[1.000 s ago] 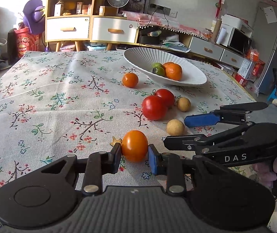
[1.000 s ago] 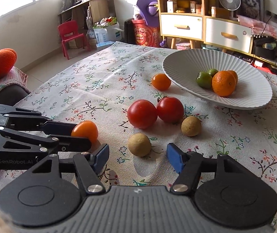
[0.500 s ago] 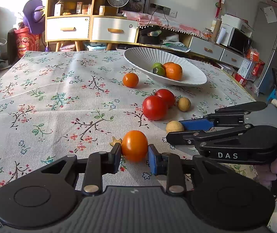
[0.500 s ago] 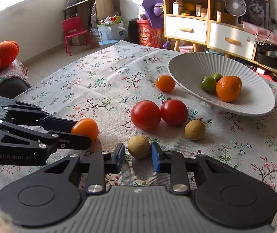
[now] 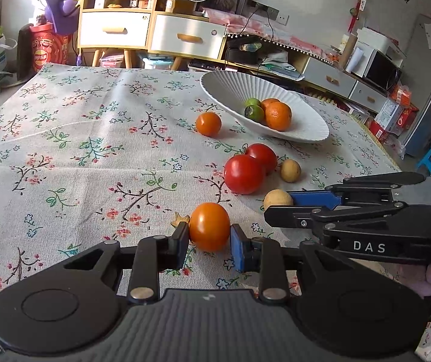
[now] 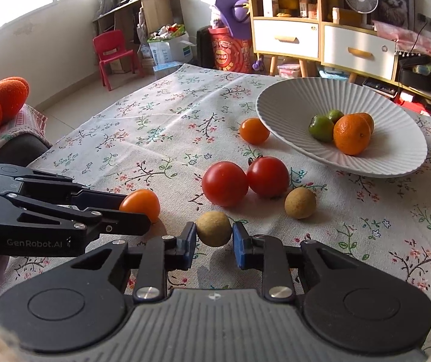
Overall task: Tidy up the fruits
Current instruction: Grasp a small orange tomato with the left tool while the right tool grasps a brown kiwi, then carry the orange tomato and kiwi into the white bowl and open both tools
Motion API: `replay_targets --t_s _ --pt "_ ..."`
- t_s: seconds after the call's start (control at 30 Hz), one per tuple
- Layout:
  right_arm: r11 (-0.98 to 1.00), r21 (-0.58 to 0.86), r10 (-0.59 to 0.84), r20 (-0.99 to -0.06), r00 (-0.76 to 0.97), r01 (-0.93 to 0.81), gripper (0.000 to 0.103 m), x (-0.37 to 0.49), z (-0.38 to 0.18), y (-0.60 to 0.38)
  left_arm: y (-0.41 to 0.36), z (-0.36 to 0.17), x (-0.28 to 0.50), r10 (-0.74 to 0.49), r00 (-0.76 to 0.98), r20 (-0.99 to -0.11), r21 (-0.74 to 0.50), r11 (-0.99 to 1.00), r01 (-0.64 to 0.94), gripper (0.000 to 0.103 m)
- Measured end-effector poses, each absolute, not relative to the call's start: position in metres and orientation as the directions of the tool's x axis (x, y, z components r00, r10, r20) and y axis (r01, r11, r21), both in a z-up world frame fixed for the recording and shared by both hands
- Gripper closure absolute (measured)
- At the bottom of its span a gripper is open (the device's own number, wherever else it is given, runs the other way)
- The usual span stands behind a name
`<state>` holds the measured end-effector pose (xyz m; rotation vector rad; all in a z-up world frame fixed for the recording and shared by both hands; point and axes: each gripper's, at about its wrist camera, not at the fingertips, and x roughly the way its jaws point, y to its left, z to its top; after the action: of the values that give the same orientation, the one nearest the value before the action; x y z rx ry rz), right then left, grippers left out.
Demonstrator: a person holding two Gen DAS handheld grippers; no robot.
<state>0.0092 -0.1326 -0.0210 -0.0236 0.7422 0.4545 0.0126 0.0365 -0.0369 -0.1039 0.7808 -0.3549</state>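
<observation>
Two grippers each grip a fruit low in their own frames: the left gripper [image 5: 209,238] has its jaws closed on an orange tomato [image 5: 209,226], and the right gripper [image 6: 214,236] has its jaws closed on a tan round fruit [image 6: 214,228]. Both fruits seem to rest on the counter [image 5: 64,150], so the step in hand looks like the grasp before lifting. Next, each should rise and travel to the white bowl [image 6: 291,102] at upper right, clearing the two red tomatoes [image 6: 224,183] between. Both fruits are nearly round, with no clear long axis or pointing end.
</observation>
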Motion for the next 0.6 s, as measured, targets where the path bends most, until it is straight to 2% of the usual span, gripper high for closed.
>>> replay_targets --t_s 0.6 --pt "0.923 0.212 0.380 -0.621 0.685 -0.320 0.080 0.029 0.000 -0.165 0.013 -0.013 0.039 -0.377 0.661 -0.649 -0.270 0.926 0.262 0.077"
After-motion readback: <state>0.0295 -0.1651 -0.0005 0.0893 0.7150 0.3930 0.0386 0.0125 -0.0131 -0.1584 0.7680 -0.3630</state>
